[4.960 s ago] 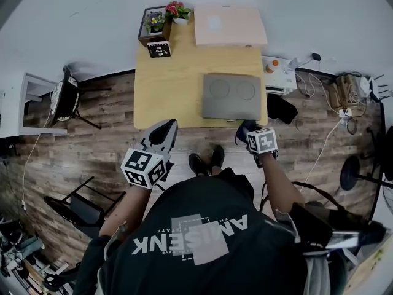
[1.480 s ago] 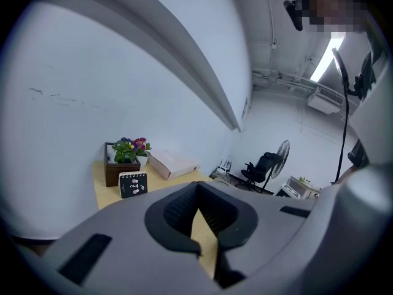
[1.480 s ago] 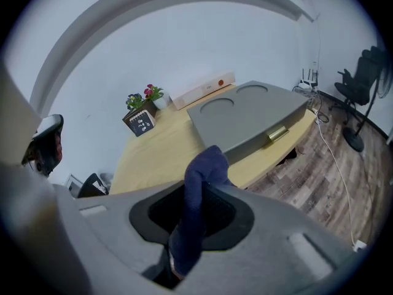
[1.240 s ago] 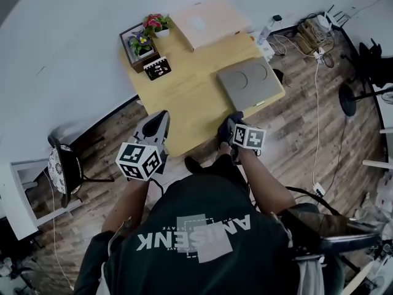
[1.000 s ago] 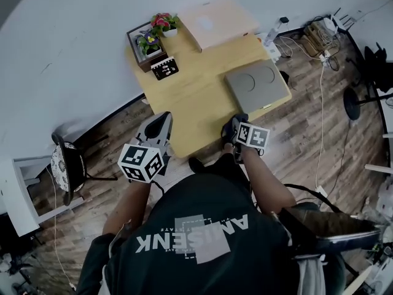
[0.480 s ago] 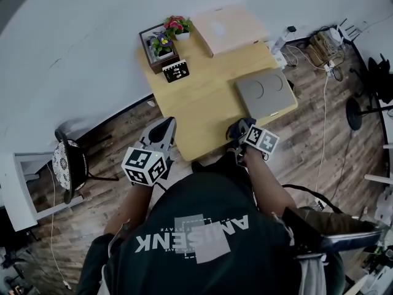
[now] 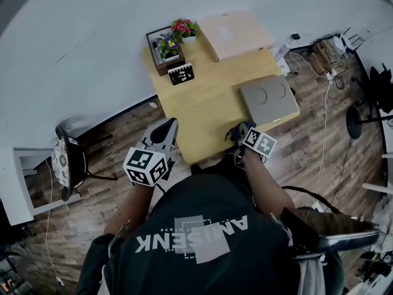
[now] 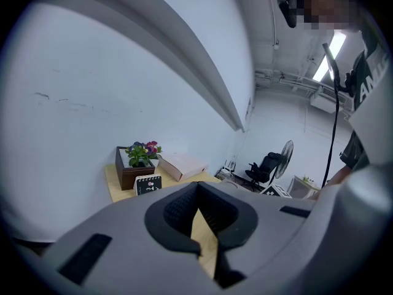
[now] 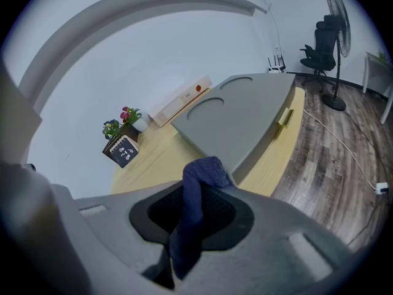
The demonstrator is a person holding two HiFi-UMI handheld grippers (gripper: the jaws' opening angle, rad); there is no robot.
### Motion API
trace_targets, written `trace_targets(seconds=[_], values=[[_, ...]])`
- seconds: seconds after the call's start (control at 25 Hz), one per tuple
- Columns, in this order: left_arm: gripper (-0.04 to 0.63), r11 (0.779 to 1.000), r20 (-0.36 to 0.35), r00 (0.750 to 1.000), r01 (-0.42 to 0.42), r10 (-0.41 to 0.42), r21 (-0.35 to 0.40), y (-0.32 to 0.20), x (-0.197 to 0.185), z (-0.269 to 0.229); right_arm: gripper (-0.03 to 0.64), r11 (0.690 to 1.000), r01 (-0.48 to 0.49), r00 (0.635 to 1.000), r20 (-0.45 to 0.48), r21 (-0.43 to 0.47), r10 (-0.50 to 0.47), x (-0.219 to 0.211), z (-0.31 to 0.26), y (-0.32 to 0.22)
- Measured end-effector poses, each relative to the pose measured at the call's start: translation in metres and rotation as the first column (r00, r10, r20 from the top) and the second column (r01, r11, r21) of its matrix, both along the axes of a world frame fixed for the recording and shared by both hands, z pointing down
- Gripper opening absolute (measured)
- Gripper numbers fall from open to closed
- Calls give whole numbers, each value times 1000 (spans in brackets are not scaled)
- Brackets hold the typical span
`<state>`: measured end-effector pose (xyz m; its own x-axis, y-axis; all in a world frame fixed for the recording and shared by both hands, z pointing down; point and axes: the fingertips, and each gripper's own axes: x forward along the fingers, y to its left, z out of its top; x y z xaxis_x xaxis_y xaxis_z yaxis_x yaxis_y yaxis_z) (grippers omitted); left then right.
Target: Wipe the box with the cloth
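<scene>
- Right gripper: jaws closed on a dark blue cloth. A short tuft is left standing past the tips; the rest hangs down between the pads.
- Left gripper: jaws pressed together, nothing held. It is carried off the near left edge of the table, well apart from the box.
- Grey box (flat, two circles on the lid) is found at the table's right corner, close to the edge. No contact with the cloth yet; wiping is judged not begun.
- Risk 1: little cloth is exposed, so the lid could be scraped by the hard jaw tips if a shallow angle is used.
- Risk 2: the box is unbraced and near the edge. It could be slid toward or off that edge by a stroke pushed to the right.
- Risk 3: the cloth could be dragged out of the pinch by friction on a long stroke.
- Against the frame five seconds earlier: the table was seen square-on with the box straight ahead of the right gripper. It is now seen obliquely, with the box up and to the right. Both grippers are held much as before.
</scene>
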<state>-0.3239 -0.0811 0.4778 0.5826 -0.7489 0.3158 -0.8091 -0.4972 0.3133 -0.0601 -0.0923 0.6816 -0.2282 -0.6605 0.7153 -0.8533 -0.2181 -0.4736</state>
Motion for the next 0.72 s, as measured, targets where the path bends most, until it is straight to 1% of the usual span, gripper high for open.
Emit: trace_targets(seconds=[0.24,0.52,0.72], values=[[0,999,4,999,32,-32,-6,1,-5,-1,69,999,10,1000,13,32,-11,-9,-8,-26],[0,997,15,997,78,-78,-6,8,-17,-3,69,998,-1,1000,-17,57,2,-14,-9,-52],[0,992,24,992,125,-125,-6,9,-29,-2,69,997,15,999,-35,74,-12,-20,-8,-69]])
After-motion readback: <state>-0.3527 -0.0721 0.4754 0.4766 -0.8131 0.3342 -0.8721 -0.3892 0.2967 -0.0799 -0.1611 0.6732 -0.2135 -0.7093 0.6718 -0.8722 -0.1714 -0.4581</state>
